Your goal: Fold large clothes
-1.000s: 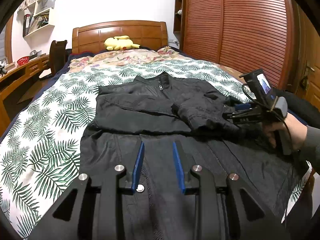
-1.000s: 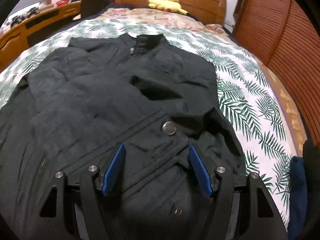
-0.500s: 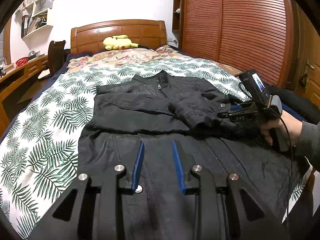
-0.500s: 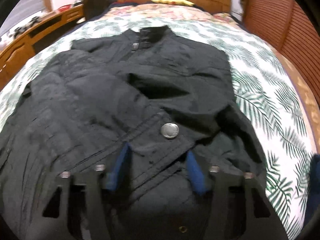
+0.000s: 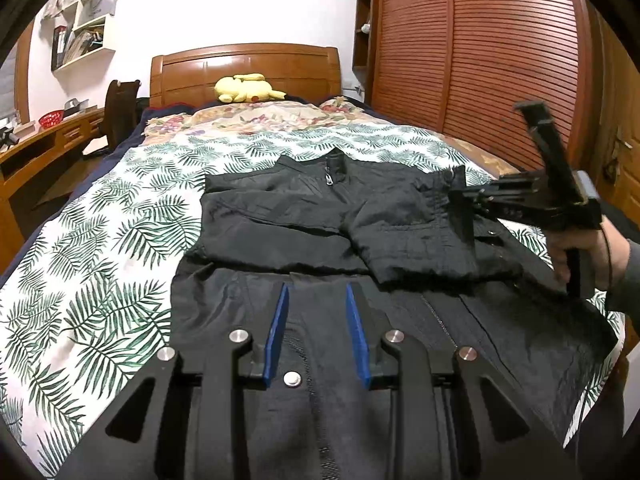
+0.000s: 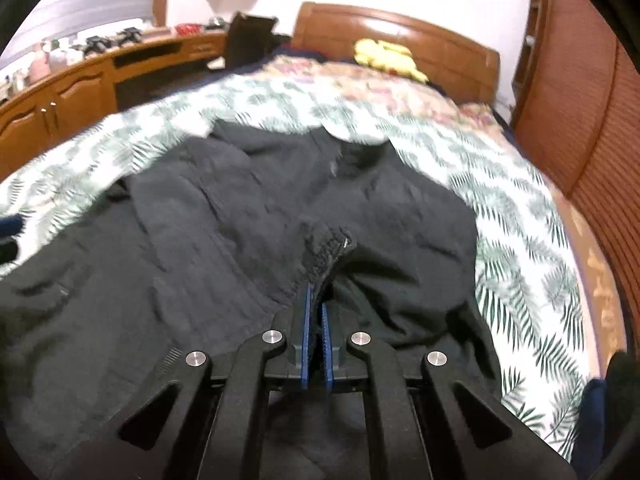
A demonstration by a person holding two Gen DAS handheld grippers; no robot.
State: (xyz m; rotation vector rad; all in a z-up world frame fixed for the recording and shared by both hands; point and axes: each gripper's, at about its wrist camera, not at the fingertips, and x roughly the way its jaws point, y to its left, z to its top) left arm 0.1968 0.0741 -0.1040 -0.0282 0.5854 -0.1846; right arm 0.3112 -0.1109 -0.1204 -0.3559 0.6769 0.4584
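Observation:
A black jacket (image 5: 320,216) lies flat on the bed, collar toward the headboard, both sleeves folded across the chest. My left gripper (image 5: 316,300) is open and empty, low over the jacket's hem beside the zipper (image 5: 436,320). My right gripper (image 6: 315,300) is shut on the right sleeve's cuff (image 6: 328,246) and holds it lifted over the chest. In the left wrist view the right gripper (image 5: 460,204) stands at the right with the cuff (image 5: 444,184) raised.
The bed (image 5: 120,220) has a palm-leaf cover. A yellow plush toy (image 5: 244,88) lies by the wooden headboard (image 5: 244,68). A wooden wardrobe (image 5: 480,60) lines the right side. A desk (image 5: 36,144) and chair (image 5: 120,112) stand left.
My right gripper has closed on the sleeve cuff and lifted it up and toward the collar. My left gripper has stayed open over the hem.

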